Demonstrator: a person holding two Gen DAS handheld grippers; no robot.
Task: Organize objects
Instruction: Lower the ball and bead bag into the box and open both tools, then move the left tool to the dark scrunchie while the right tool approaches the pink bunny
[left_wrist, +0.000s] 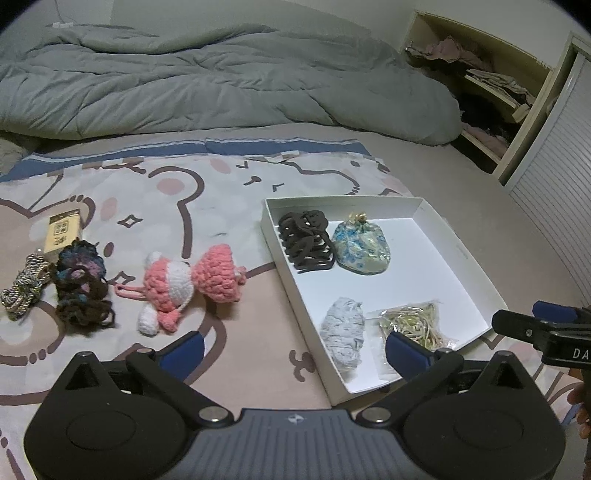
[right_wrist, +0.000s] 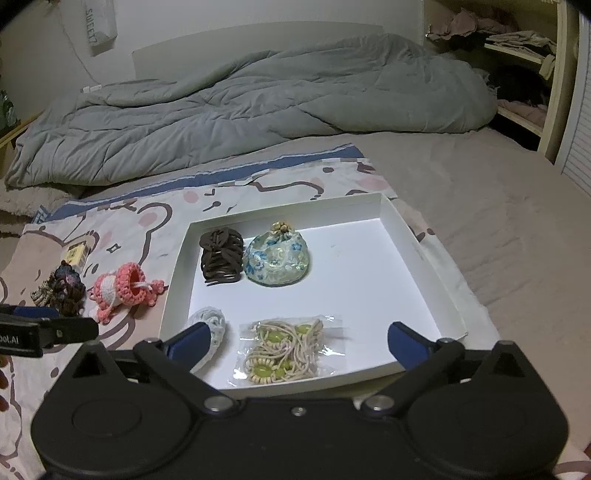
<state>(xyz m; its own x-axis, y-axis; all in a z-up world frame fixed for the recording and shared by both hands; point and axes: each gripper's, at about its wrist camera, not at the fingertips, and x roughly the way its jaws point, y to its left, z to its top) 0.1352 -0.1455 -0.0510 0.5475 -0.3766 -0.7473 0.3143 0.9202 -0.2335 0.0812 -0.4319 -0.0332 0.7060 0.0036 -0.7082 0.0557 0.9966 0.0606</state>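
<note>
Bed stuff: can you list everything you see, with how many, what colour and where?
white shallow cardboard box: 1, white, on the cartoon bedsheet
brown hair claw clip: 1, brown, box far-left
floral fabric pouch: 1, blue-cream, beside the clip
pale crocheted piece: 1, grey-white, box near-left
clear bag of beaded cords: 1, cream-green, box near edge
pink crocheted doll: 1, pink-white, left of box
dark yarn scrunchies: pile, brown-blue, far left
twisted cord bundle: 1, beige-grey, leftmost
small yellow carton: 1, behind the scrunchies
grey quilt: 1, behind
left gripper: open
right gripper: open
</note>
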